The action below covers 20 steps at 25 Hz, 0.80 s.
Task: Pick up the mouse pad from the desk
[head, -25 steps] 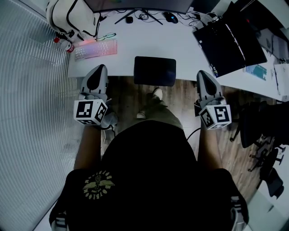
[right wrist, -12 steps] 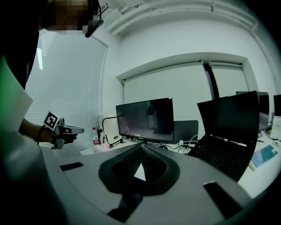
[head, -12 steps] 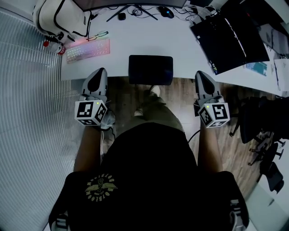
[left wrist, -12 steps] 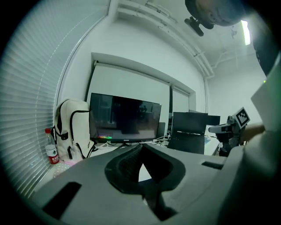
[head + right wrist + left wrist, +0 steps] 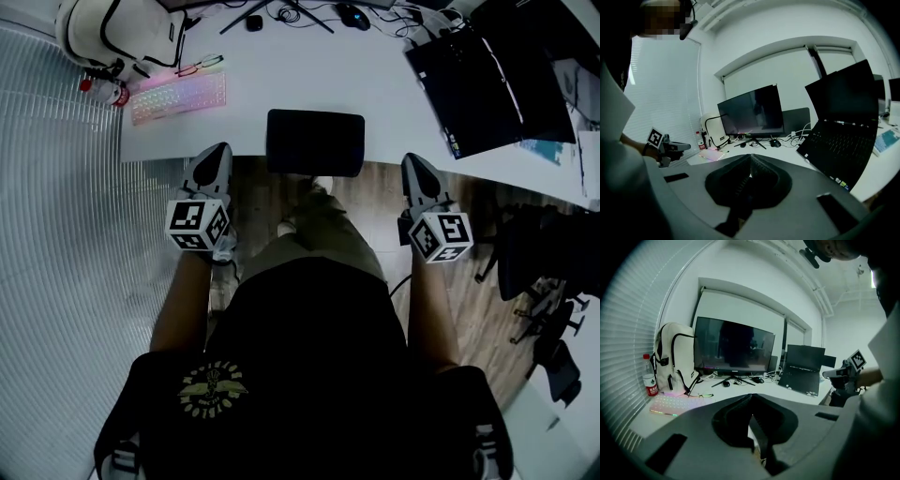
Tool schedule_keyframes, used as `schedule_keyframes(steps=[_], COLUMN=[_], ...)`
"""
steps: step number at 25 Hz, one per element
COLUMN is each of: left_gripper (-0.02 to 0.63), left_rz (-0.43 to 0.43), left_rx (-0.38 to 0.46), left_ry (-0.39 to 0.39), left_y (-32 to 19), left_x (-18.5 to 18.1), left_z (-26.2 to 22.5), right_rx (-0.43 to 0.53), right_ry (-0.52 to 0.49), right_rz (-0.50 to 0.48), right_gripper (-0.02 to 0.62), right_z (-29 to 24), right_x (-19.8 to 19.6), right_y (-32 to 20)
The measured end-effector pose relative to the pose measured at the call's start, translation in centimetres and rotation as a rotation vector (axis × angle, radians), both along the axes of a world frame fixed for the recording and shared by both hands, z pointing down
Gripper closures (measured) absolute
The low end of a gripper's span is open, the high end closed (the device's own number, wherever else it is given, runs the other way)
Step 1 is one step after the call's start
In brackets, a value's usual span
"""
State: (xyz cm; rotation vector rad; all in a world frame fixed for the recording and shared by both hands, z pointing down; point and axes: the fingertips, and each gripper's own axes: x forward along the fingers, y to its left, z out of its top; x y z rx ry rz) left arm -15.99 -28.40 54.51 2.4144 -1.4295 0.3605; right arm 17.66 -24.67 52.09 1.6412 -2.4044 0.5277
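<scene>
Head view: my left tongs (image 5: 220,150) and right tongs (image 5: 411,161) hang just in front of the desk (image 5: 309,75), one on each side of the black mouse pad (image 5: 315,142) and apart from it. The pad lies flat at the desk's near edge, its front strip sticking out over that edge. Both tongs are closed with nothing between them. A backlit keyboard (image 5: 178,97) sits left of the pad, an open laptop (image 5: 487,80) to its right

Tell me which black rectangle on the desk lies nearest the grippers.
The mouse pad, the smaller one overhanging the desk's front edge between the left gripper and right gripper; the laptop lies farther back at right.
</scene>
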Motion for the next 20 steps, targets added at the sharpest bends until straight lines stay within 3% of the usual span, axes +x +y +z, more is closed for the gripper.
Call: schedule_keyframes(steps=[8,16,20], left_gripper=[0.598,0.598,0.598], left_rz=[0.003,0.093,0.099], left_rx=[-0.141,-0.287,-0.368], left_ry=[-0.013,-0.055,-0.068], left_y=[-0.2,1.1,1.9], left_x=[0.2,1.5,1.1], left_z=[7.4,14.7,18.1], right_rx=[-0.128,-0.291,-0.353], right_ry=[0.002,-0.002,0.005], right_rz=[-0.019,-0.091,-0.112], right_gripper=[0.597,0.597,0.597], right_z=[6.6,13.3,16.4], right_x=[0.1,-0.4,-0.8], right_y=[-1.5,-1.0,-0.5])
